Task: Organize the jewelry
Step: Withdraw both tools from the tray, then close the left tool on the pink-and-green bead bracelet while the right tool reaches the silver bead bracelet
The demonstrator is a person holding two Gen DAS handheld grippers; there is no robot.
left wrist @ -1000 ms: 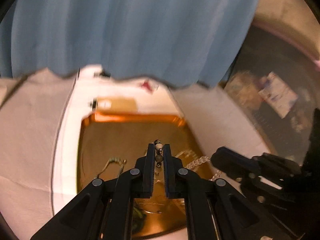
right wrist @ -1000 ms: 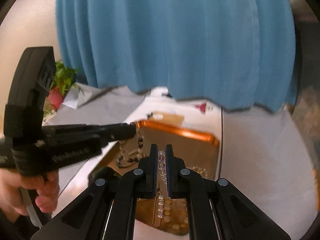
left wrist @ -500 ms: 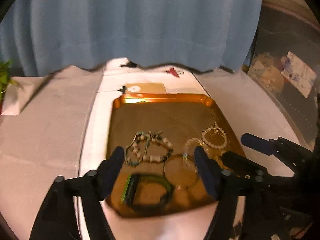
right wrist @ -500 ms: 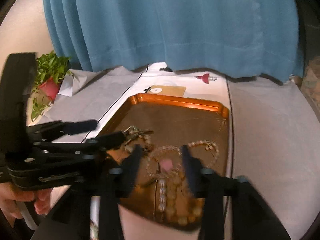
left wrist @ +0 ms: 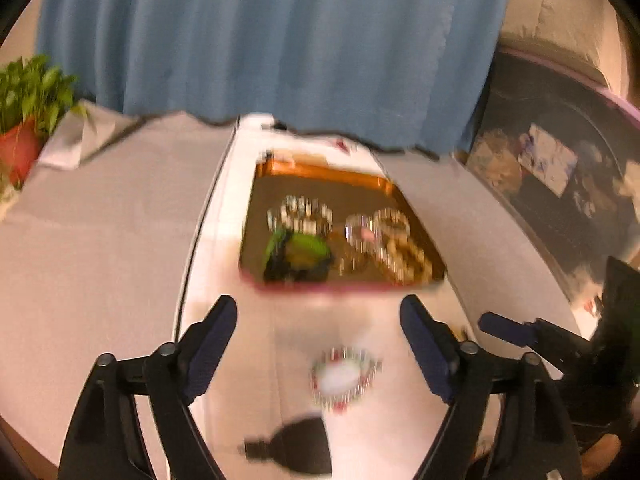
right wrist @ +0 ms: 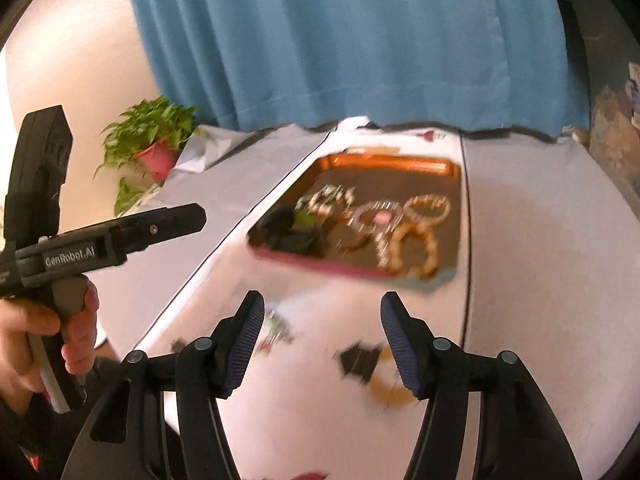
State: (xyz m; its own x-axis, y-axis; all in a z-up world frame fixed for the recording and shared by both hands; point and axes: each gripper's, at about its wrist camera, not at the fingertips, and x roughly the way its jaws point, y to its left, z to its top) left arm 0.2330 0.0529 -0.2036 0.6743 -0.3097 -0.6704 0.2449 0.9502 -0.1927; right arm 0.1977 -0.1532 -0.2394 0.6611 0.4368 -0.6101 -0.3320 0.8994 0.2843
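- One blue curtain (left wrist: 280, 40) fills the back of both views, hanging behind the table (left wrist: 100, 240), which is covered in pale cloth.
- Potted plant (right wrist: 154, 148) with a red pot sits at the table's far left edge.
- Orange tray (left wrist: 320, 170) lies mid-table, well ahead of both my tongs; all its contents are motion-blurred.
- In the tray: a beaded bunch (left wrist: 300, 214) at the back left, a green-and-black piece (left wrist: 296, 254) in front of it, pale bead bracelets (right wrist: 420, 232) on the right.
- My left gripper (left wrist: 318, 336) has its jaws spread wide with nothing between the pads; they have just narrowed slightly.
- My right gripper (right wrist: 322, 338) is also spread wide and empty; its jaws have just been opening.
- My left hand (right wrist: 48, 344) wraps the left tool's handle.
- A small round beaded piece (left wrist: 344, 376) lies on the cloth near me, between the left fingers in view, not touched.
- Dark and tan blurs on the cloth near the right fingers; I cannot tell what they are.
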